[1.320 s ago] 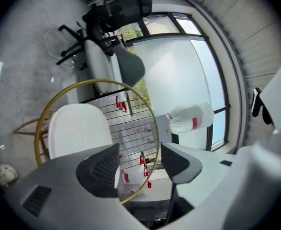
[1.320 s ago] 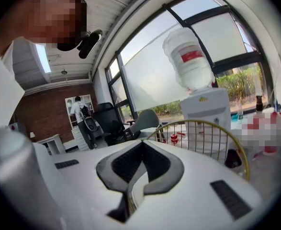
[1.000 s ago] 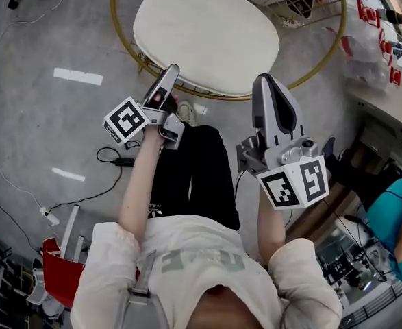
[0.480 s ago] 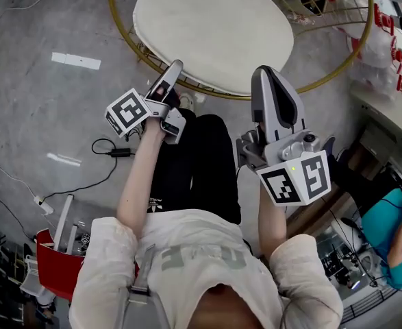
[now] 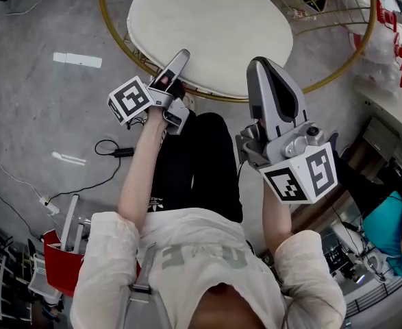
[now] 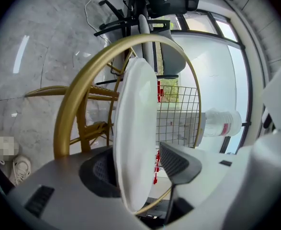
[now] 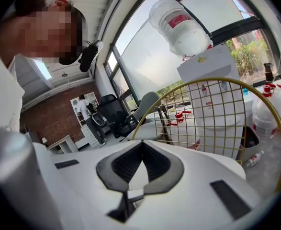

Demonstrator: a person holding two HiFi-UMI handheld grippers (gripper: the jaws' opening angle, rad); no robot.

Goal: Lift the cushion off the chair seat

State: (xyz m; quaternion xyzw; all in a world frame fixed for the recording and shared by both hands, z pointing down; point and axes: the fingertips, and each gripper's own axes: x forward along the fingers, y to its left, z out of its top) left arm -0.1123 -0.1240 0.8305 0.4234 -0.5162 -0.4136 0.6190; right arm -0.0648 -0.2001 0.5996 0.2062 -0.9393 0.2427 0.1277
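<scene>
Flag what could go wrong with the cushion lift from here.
1. The left tool straddles the cushion only at its thin edge, jaws apart: a shallow pinch may slip.
2. The right tool is shut, off the cushion: a one-sided lift could sag and snag the gold chair frame.

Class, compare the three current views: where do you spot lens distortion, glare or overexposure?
Left gripper view: strong fisheye with dark corners. The gold chair hoop bows, and the window behind it is washed out. Right gripper view: the same fisheye, with the wire chair back curving against a bright backlight. Head view: pale streaks of glare on the floor, while the cushion is evenly lit and sharp.
</scene>
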